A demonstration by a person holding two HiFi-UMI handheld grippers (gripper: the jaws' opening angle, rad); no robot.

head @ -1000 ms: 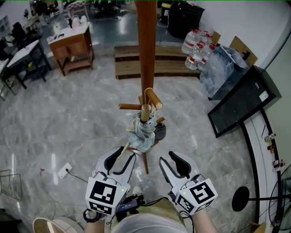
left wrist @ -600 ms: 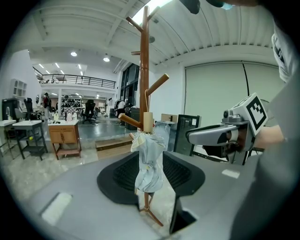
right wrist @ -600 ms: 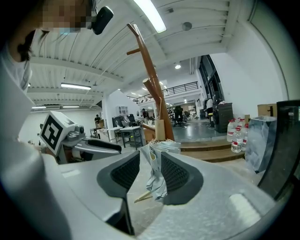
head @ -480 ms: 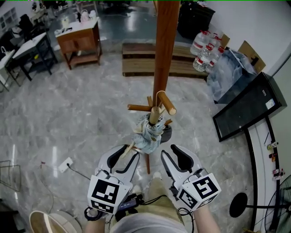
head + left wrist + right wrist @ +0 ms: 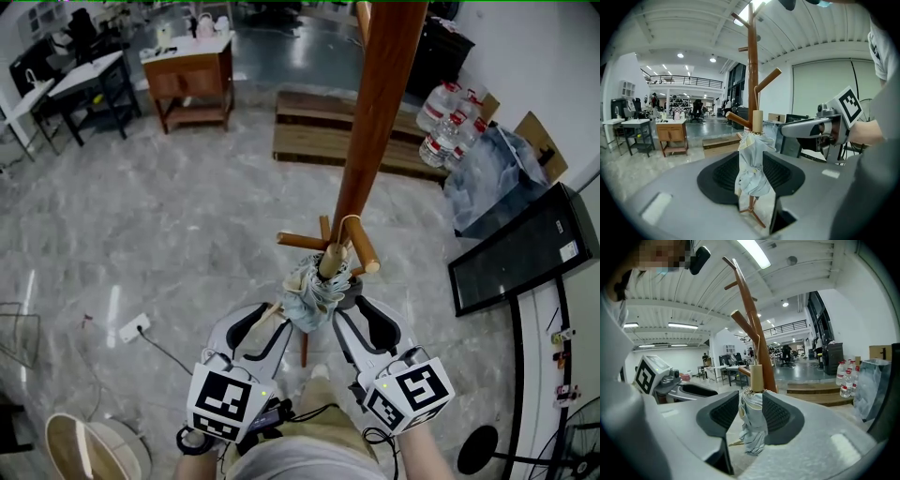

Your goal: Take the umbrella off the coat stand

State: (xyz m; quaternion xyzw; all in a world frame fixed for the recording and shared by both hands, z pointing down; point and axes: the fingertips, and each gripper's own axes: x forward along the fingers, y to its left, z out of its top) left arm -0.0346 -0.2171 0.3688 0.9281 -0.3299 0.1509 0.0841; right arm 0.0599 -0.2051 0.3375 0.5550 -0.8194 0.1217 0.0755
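Head view looks steeply down the coat stand point(image 5: 375, 122); both gripper views face its umbrella point(image 5: 311, 298) closely, perhaps near-level.

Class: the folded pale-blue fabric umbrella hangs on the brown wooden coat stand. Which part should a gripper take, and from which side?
Probably the bunched cloth of the folded pale-blue umbrella, under its light wooden handle, coming level from the near side. It hangs upright, its cord looped over an upward-slanting wooden peg, so a side grip allows lifting it off.

Umbrella point(image 5: 751, 176): pale and folded, in the middle of the frame.
Coat stand point(image 5: 753, 61): tall, brown, right behind it.
Left gripper point(image 5: 752, 157): jaws apart, umbrella showing between them.
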